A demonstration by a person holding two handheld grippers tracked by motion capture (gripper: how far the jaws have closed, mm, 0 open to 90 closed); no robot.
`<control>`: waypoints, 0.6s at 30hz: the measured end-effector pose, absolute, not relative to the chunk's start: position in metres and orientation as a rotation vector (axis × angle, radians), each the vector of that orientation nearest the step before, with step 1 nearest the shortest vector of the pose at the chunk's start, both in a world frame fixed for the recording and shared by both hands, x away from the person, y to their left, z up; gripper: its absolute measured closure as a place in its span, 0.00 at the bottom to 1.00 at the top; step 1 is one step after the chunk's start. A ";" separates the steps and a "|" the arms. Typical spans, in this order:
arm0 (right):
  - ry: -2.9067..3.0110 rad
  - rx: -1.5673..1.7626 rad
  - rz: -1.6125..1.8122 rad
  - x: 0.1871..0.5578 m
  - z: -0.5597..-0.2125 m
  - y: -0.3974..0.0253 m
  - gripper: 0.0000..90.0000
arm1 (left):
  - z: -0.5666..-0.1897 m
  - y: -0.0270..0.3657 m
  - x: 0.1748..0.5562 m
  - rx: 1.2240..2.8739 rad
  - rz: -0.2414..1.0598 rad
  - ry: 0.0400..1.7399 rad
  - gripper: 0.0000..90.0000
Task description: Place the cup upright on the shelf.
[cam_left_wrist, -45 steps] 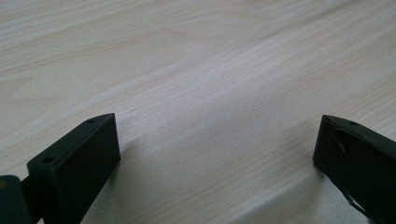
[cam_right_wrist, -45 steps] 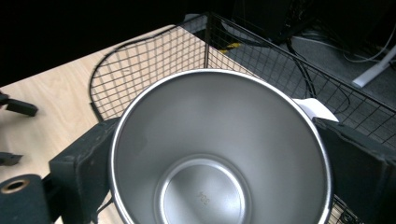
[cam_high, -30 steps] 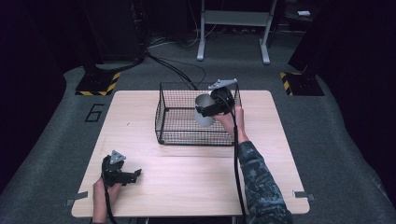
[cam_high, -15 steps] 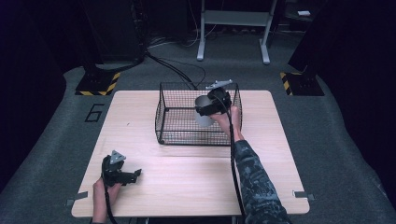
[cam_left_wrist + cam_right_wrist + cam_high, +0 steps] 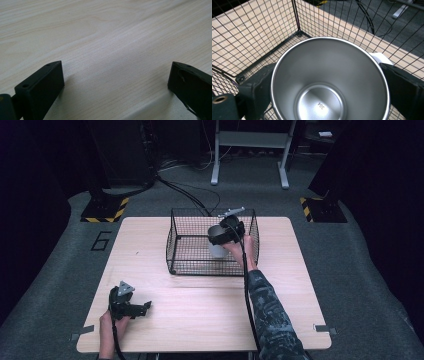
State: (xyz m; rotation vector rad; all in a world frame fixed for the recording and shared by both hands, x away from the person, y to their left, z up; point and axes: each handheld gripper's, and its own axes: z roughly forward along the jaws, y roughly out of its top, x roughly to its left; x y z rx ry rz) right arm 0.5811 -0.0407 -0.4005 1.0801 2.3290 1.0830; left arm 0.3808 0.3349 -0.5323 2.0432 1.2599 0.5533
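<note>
On the left of the high view, a painted number 6 [image 5: 101, 240] marks the grey floor beside the light wooden table [image 5: 200, 310], and a yellow-and-black striped base [image 5: 106, 210] sits farther back. Near the table's front left corner the left gripper [image 5: 142, 308] rests low over bare wood, held by a hand [image 5: 109, 325] that comes in from the bottom edge; the left gripper view shows its jaws spread wide apart with only wood grain between them. Toward the middle stands a black wire basket [image 5: 172, 245] at the far half of the table, with dark cables [image 5: 185, 195] trailing on the floor behind it. The right gripper [image 5: 218, 240] reaches over the basket's near wall and is clamped on a metal cup [image 5: 217, 249] held inside the basket, right of its centre. The cup [image 5: 329, 77] is brushed steel, upright and empty, with "304" stamped in its bottom; a jaw presses each side of its rim. A small white piece [image 5: 380, 58] peeks out behind the cup, too hidden to identify. Whether the cup touches the basket floor cannot be told. A camouflage sleeve [image 5: 272, 320] runs down to the frame's bottom edge.
</note>
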 end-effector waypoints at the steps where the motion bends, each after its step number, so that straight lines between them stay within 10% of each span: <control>1: 2.338 1.092 1.074 0.583 -0.403 -0.039 0.06 | -0.532 0.335 0.381 2.043 0.553 1.260 0.01; 18: 2.403 1.119 1.011 0.587 -0.418 -0.032 0.06 | -0.532 0.335 0.381 2.043 0.553 1.260 0.01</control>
